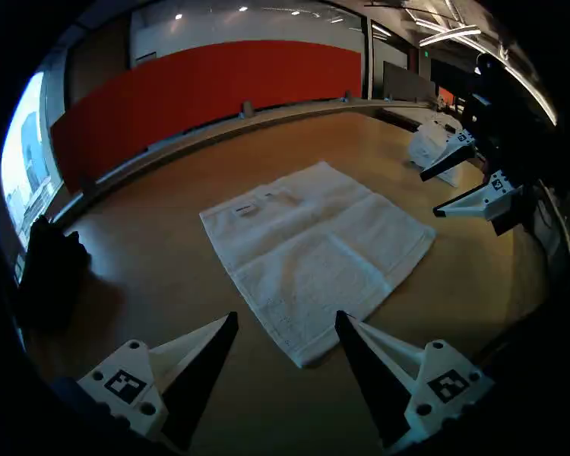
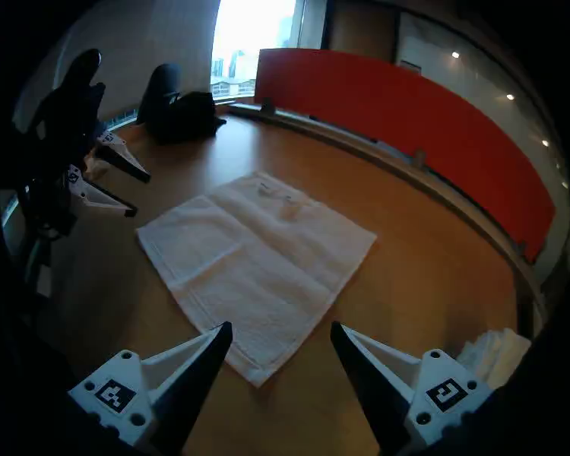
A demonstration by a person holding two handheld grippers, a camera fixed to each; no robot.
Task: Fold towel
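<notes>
A white towel (image 1: 315, 235) (image 2: 254, 258) lies spread flat on the wooden table, creased into quarters, with a small label near its far edge. In the left gripper view, my left gripper (image 1: 286, 323) is open just above the table, its fingertips on either side of the towel's near corner. The right gripper (image 1: 429, 194) hangs open past the towel's right side. In the right gripper view, my right gripper (image 2: 280, 330) is open over the towel's near corner, nothing between its fingers. Across the towel at the left, the left gripper (image 2: 139, 194) stands open.
A pile of white cloths (image 1: 433, 148) (image 2: 494, 353) sits on the table near the right gripper. A dark bag (image 2: 182, 114) (image 1: 45, 266) rests at the table's window end. A red partition (image 1: 209, 91) (image 2: 406, 106) runs along the table's far edge.
</notes>
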